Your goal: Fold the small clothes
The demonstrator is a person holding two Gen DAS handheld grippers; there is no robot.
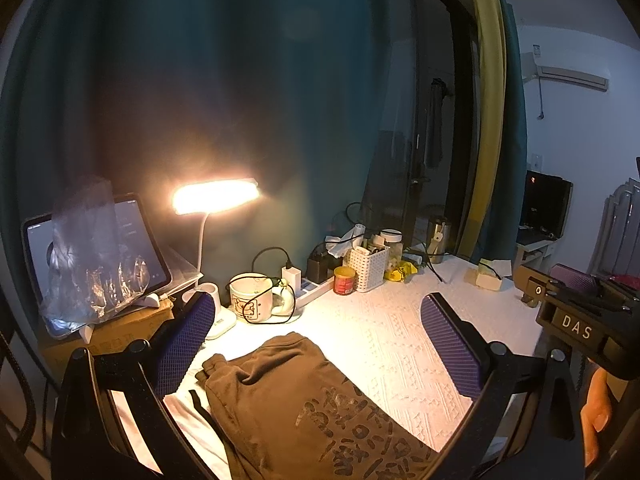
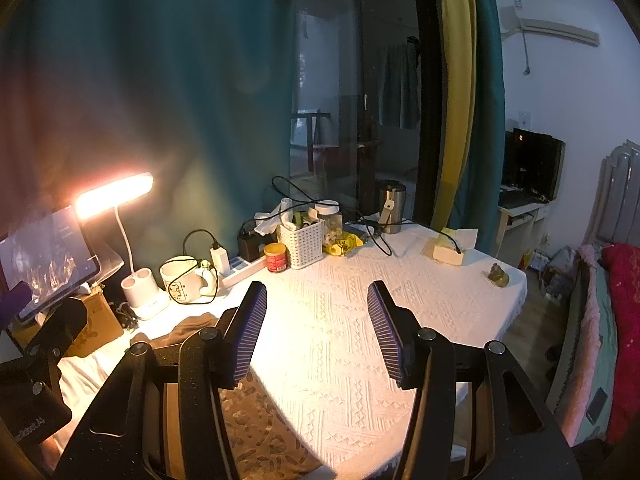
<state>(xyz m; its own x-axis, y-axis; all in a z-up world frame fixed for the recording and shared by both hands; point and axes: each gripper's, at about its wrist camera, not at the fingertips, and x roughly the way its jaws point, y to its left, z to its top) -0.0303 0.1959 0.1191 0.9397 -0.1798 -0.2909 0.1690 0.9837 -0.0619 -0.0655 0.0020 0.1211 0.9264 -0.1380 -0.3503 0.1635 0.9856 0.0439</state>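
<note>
The left gripper [image 1: 320,344] is held above the near left part of the table [image 1: 400,320], with its jaws spread wide and nothing held between them. The purple pads [image 1: 184,344] are seen on either side of the brown garment [image 1: 288,396], which lies flat on the white cloth below them and is not touched. A dark printed pattern is visible on the near part of the garment. A white item with a dark stripe [image 1: 192,412] lies under its left edge.

The right gripper [image 2: 318,328] is positioned further right, over bare tablecloth [image 2: 340,320]. Its jaws are likewise spread wide, and nothing is gripped. In the right wrist view the garment [image 2: 256,424] is seen at the near left, partly hidden behind the left finger [image 2: 244,336]. The body of the right gripper appears at the right edge of the left wrist view, and a hand [image 1: 598,412] is seen beneath it.

Along the far left edge of the table, a lit desk lamp [image 1: 216,198], a mug [image 1: 252,302], a power strip [image 1: 316,290], a red tin [image 1: 345,280] and a white basket [image 1: 368,266] are arranged. A tablet [image 1: 96,256] behind a clear plastic bag is propped at the far left. A steel tumbler [image 2: 392,206] and a tissue pack [image 2: 452,248] stand at the far right.
</note>
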